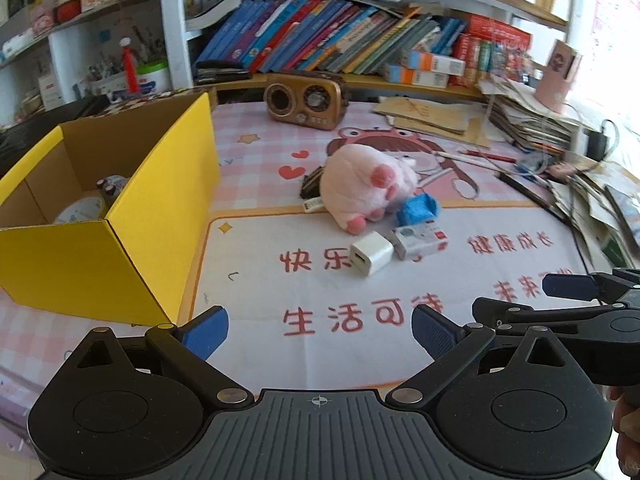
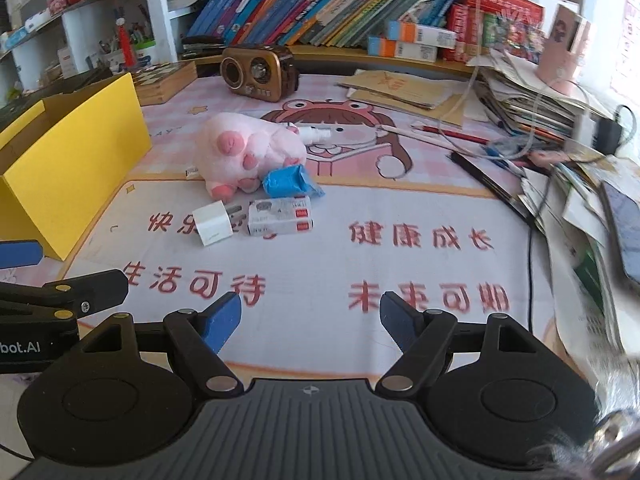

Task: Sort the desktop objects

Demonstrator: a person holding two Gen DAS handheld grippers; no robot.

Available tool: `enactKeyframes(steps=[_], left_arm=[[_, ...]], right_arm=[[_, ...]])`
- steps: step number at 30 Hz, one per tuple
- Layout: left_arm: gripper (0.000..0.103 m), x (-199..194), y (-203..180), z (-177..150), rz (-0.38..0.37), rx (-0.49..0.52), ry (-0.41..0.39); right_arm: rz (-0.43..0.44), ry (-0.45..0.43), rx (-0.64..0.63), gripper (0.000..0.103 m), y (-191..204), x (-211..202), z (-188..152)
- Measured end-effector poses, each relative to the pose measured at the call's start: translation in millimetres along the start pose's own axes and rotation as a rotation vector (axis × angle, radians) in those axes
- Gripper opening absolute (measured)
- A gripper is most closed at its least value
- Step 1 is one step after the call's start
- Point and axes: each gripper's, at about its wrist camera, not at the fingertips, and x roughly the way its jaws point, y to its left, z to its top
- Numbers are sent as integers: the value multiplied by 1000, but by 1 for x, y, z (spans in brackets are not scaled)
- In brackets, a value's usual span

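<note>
A pink plush paw lies mid-mat. Beside it lie a blue packet, a white charger cube and a small white box. A yellow cardboard box stands open at the left and holds a few small items. My left gripper is open and empty over the near mat. My right gripper is open and empty beside it; it also shows in the left wrist view.
A brown retro radio stands at the back under a shelf of books. Stacked papers, cables and pens crowd the right side. A wooden board box lies at back left.
</note>
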Motion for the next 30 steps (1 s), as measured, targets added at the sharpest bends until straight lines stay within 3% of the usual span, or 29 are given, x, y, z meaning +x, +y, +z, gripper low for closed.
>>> enactKeyframes(steps=[12, 20, 23, 24, 30], left_arm=[[100, 9, -3, 17, 124, -47, 12], [100, 12, -3, 20, 178, -46, 37], [100, 14, -5, 22, 180, -41, 43], [100, 15, -6, 22, 177, -41, 45], [99, 31, -14, 28, 120, -40, 58]], right_arm=[[94, 17, -66, 71, -1, 62, 38], [83, 23, -136, 68, 11, 92, 46], [98, 24, -129, 61, 9, 99, 47], [106, 17, -125, 52, 7, 98, 48], [136, 12, -81, 52, -13, 90, 49]])
